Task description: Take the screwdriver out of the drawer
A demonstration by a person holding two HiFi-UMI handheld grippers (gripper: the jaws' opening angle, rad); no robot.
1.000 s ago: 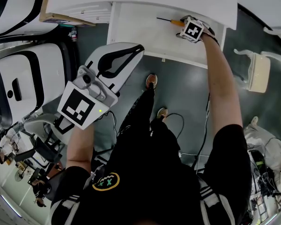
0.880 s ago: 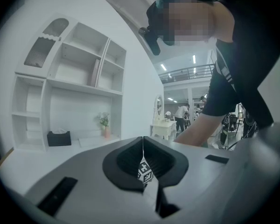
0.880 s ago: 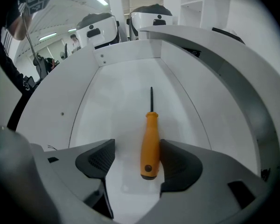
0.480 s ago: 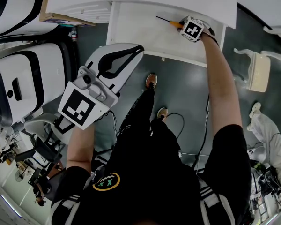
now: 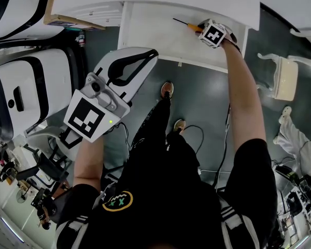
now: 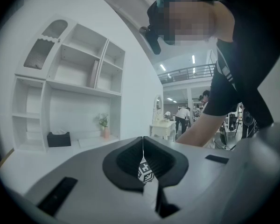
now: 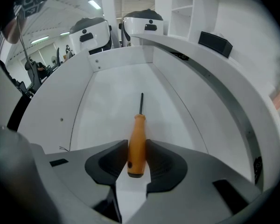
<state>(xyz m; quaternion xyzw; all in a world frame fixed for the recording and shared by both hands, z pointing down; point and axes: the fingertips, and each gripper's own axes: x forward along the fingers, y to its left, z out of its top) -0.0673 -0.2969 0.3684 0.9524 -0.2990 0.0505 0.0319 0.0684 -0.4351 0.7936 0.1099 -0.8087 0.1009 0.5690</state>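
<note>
Just closed, the right gripper (image 7: 136, 143) pinches the screwdriver (image 7: 138, 127) in the drawer (image 7: 105, 99).

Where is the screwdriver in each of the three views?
Head view: the screwdriver is at the top, right of centre, in the white drawer.
Left gripper view: not in it.
Right gripper view: the screwdriver is at lower centre, shaft pointing up.
Shared landmark: the white drawer.
</note>
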